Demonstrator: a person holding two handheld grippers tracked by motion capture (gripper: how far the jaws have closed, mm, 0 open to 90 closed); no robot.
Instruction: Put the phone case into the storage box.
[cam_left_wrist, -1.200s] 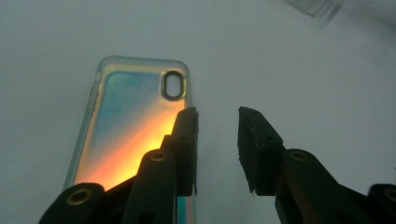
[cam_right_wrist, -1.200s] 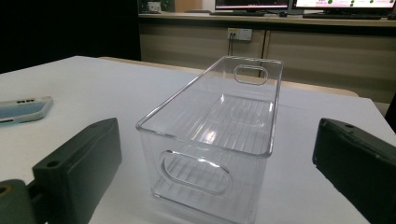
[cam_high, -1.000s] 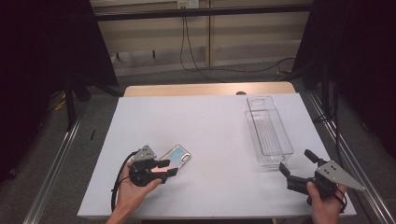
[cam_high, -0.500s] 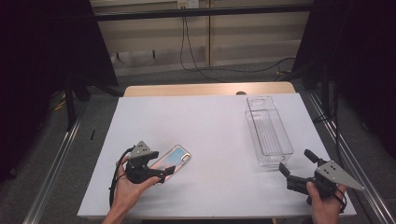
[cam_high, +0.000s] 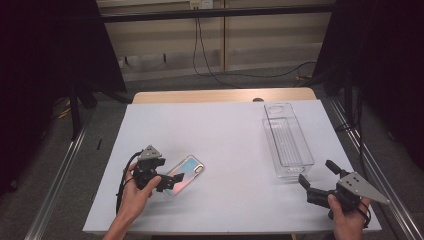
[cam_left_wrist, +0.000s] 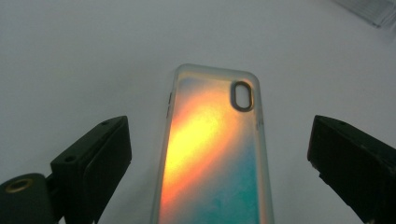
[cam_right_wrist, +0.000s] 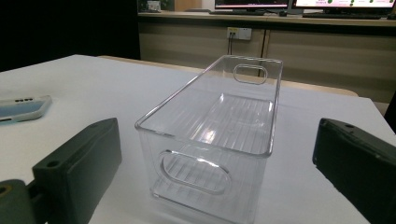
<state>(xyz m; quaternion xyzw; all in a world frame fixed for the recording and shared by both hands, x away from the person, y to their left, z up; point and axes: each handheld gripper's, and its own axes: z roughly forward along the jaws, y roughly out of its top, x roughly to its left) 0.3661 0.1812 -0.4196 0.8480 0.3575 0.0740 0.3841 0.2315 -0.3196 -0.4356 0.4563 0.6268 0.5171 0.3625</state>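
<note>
On the white table (cam_high: 225, 135), the left gripper (cam_high: 167, 181) sits low at the near left, held in a hand (cam_high: 131, 194) that comes in from the bottom edge. Its jaws are spread wide, one on each side of the near end of a phone case (cam_high: 184, 175), and they do not touch it. In the left gripper view the left gripper (cam_left_wrist: 219, 154) has the case (cam_left_wrist: 215, 149) lying flat between the black jaws with clear gaps at both sides, its back shining orange to teal and its oval camera cutout at the far end. The case lies slantwise, its far end pointing toward the table's middle.

To the right, a clear plastic bin (cam_high: 287, 140) stands upright near the right edge, long side running away from the person, with nothing seen inside it. In the right gripper view the bin (cam_right_wrist: 215, 135) shows oval handle holes at both ends, and the case (cam_right_wrist: 23, 108) lies well off at the left.

At the near right corner, the right gripper (cam_high: 316, 178) is held in the other hand (cam_high: 348, 220), just short of the bin's near end. Its jaws are also spread wide, gripping nothing.
</note>
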